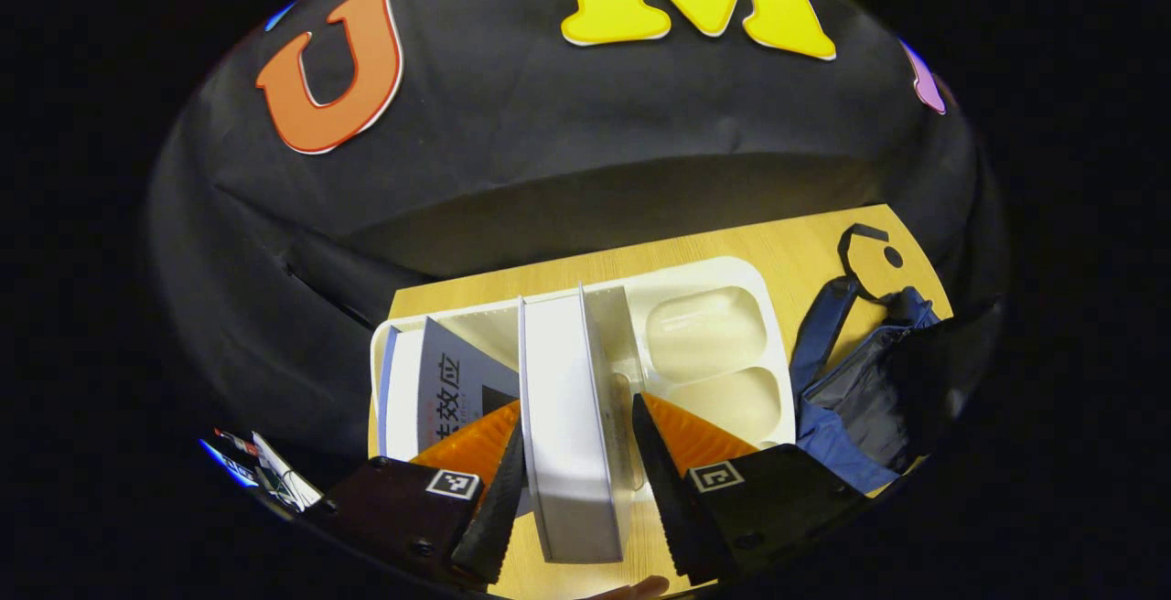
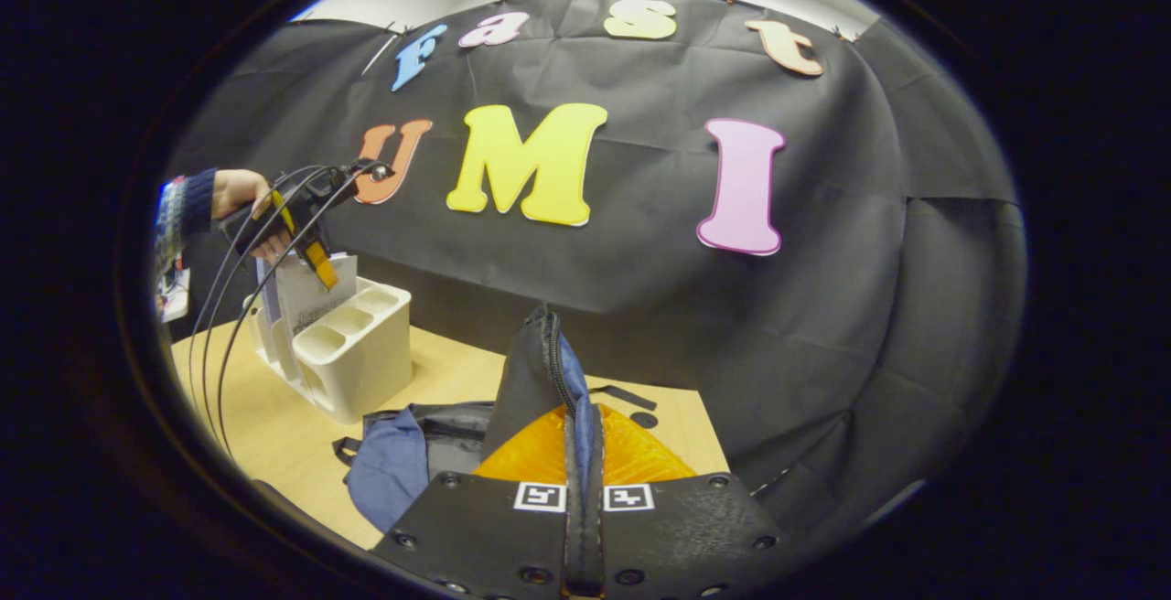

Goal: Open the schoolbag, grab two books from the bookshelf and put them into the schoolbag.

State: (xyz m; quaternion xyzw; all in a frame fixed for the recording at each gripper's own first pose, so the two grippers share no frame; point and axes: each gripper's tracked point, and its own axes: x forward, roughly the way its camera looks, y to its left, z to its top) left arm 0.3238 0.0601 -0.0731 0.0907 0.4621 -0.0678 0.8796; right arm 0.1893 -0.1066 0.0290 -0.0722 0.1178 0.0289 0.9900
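A white book (image 1: 567, 417) stands upright in the white bookshelf (image 1: 732, 273) on the table. My left gripper (image 1: 578, 412) is shut on it, one fingertip against each face. A second book (image 1: 457, 379) with a grey cover leans in the left compartment. In the right gripper view, that gripper (image 2: 316, 262) sits atop the book (image 2: 306, 298), which sticks up from the bookshelf (image 2: 366, 362). The blue and black schoolbag (image 1: 860, 399) lies right of the shelf. My right gripper (image 2: 583, 412) is shut on the zippered edge of the schoolbag (image 2: 549, 353), holding it up.
The wooden table (image 2: 274, 426) ends close behind the shelf, at the booth's cloth wall. A hand (image 2: 238, 193) in a knit sleeve holds the left gripper, with black cables (image 2: 229, 326) hanging from it. A black strap loop (image 1: 869, 252) lies on the table beyond the bag.
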